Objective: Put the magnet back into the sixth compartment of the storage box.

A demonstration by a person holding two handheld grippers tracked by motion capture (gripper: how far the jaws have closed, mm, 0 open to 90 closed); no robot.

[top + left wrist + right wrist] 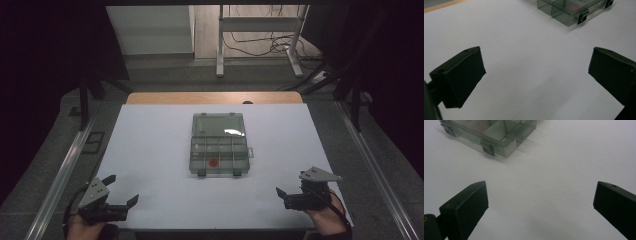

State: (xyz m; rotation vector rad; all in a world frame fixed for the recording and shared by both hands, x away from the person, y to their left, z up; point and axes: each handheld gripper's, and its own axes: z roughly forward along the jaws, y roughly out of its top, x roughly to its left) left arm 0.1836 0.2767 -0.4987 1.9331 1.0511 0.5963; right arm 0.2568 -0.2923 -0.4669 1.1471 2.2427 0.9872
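Note:
A clear grey compartment box (191, 156) lies in the middle of the white table (145, 150), its lid (219, 124) folded back flat on the far side. A small red item (213, 161) rests in one near compartment. My left gripper (121, 190) sits at the table's near left corner, open and holding nothing. At the near right edge my right gripper (292, 184) is open and holds nothing as well. In the left gripper view the open gripper (536, 60) faces the box (564, 19) at the upper right. The right gripper (541, 195) has the box (509, 148) at its upper left.
A wooden strip (215, 97) runs along the table's far edge. Metal rails (65, 165) flank the table on both sides. A metal stand (220, 45) and loose cables (260, 47) are on the floor beyond. White tabletop stretches between the grippers and the box.

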